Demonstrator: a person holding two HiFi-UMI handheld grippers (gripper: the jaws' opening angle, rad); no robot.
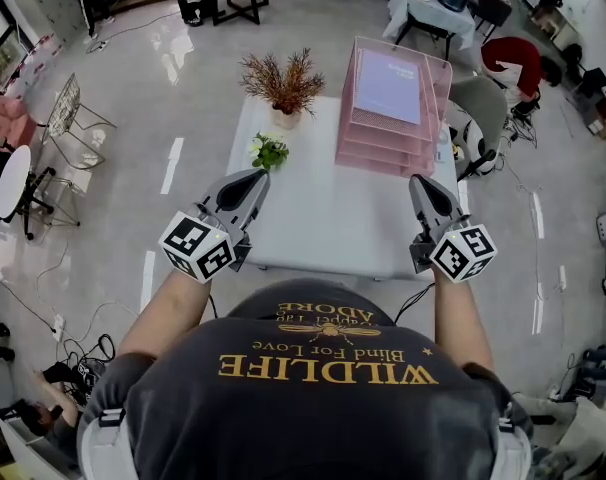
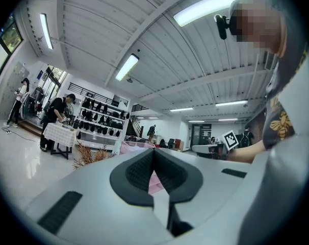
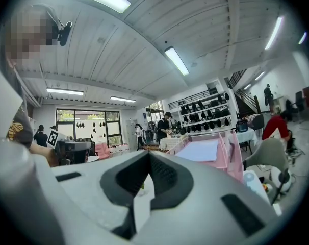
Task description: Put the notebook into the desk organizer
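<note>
Notebook [image 1: 388, 83] lying flat in top tray of pink organizer [image 1: 383, 156], well ahead of right tool [image 1: 417, 182], at far side of tabletop [image 1: 323, 218]. Judged from that: placing already done, nothing visibly left but to pull away. Right tool clamped together, empty, held over tabletop's near edge. Left tool [image 1: 260, 176] likewise closed on nothing, tips meeting, level with right tool and well apart from it. No contact between either tool and notebook or organizer. Cannot tell whether notebook sits fully square in tray.
</note>
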